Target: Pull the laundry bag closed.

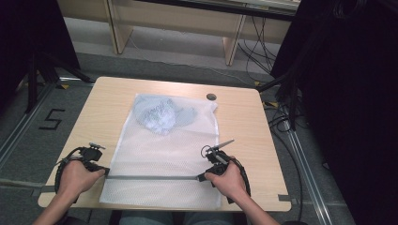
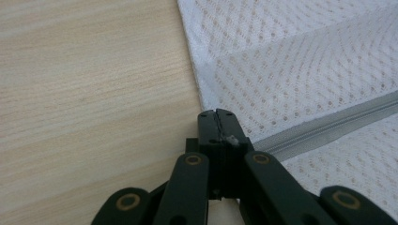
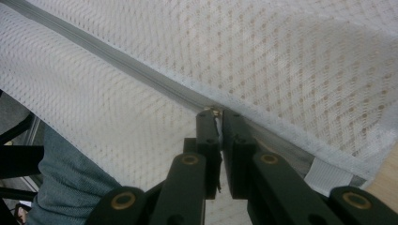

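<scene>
Only a floor marking "5" (image 1: 51, 119) legible, left tool (image 2: 217, 114) pinching mesh bag (image 1: 155, 154) edge, right tool (image 3: 217, 112) seemingly gripping zipper pull (image 3: 216, 111).

Beyond the claws, past the light wooden table (image 1: 108, 101), grey floor (image 1: 187, 49) runs to pale wooden furniture legs (image 1: 119, 28), black curtains (image 1: 356, 93) either side, cables (image 1: 256, 47) trailing right.

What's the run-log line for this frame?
left gripper: shut on zipper end | right gripper: shut on zipper pull | mesh bag: flat on table, garment inside
</scene>
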A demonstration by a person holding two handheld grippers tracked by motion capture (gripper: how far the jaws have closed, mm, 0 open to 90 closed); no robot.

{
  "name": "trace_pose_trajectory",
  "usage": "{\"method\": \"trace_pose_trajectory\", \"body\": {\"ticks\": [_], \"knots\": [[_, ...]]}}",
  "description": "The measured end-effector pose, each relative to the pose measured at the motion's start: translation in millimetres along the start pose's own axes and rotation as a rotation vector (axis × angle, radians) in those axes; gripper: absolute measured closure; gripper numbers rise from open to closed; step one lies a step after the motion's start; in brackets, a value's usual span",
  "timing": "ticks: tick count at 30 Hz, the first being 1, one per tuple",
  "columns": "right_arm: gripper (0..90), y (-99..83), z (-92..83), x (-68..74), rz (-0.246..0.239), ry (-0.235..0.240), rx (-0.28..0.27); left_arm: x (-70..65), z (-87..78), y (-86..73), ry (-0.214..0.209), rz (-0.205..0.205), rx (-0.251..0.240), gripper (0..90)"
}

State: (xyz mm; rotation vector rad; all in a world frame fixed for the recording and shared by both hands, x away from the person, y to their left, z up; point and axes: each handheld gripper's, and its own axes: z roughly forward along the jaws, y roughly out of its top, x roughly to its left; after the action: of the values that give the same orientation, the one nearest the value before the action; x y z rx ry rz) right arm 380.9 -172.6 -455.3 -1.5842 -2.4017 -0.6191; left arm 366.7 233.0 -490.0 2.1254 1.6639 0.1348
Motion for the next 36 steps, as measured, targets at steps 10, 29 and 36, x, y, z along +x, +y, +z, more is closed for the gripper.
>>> {"method": "trace_pose_trajectory", "body": {"ticks": [10, 29, 36], "knots": [[86.8, -0.7, -1.1, -2.4, 0.01, 0.002, 0.004, -0.6, 0.2, -0.1, 0.002, -0.001, -0.003, 89.7], [86.8, -1.8, -6.3, -9.3, 0.037, 0.003, -0.002, 0.2, 0.0, 0.0, 0.001, 0.0, 0.0, 89.7], [86.9, -2.8, -6.8, -12.3, 0.029, -0.016, -0.023, 0.2, 0.1, 0.0, 0.0, -0.001, 0.001, 89.8]]}}
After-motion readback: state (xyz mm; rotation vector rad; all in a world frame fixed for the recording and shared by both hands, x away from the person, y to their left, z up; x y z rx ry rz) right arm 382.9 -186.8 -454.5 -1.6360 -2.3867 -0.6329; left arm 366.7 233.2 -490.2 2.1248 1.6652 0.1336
